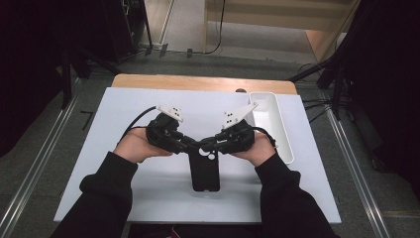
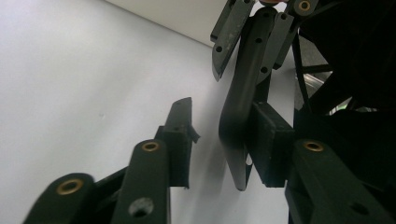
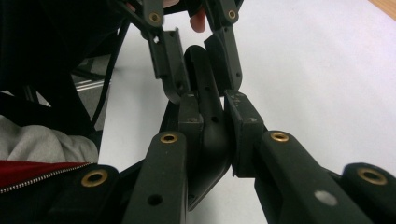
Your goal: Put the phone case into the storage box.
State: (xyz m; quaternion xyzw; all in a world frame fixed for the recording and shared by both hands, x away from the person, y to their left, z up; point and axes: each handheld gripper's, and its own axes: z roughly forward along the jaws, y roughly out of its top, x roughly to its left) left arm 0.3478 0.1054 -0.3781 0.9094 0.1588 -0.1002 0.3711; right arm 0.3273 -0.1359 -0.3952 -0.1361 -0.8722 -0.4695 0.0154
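Observation:
A black phone case (image 1: 205,173) lies lengthwise on the white board, its far end between my two grippers. My right gripper (image 1: 214,147) comes in from the right. In the right gripper view both pads of this gripper (image 3: 212,100) press on the case (image 3: 205,79), seen edge-on. My left gripper (image 1: 190,145) comes in from the left. In the left gripper view the case (image 2: 240,93) rests against one pad (image 2: 271,135) of that gripper (image 2: 224,116), while the other pad (image 2: 182,126) stands off it with a gap. The right gripper's jaws (image 2: 252,32) hold the case's far part.
A white oblong tray (image 1: 277,124) sits at the right edge of the white board (image 1: 124,173). A wooden table edge (image 1: 198,82) runs behind the board. Dark sleeves enter from the bottom. Black stands and cables flank the table on the floor.

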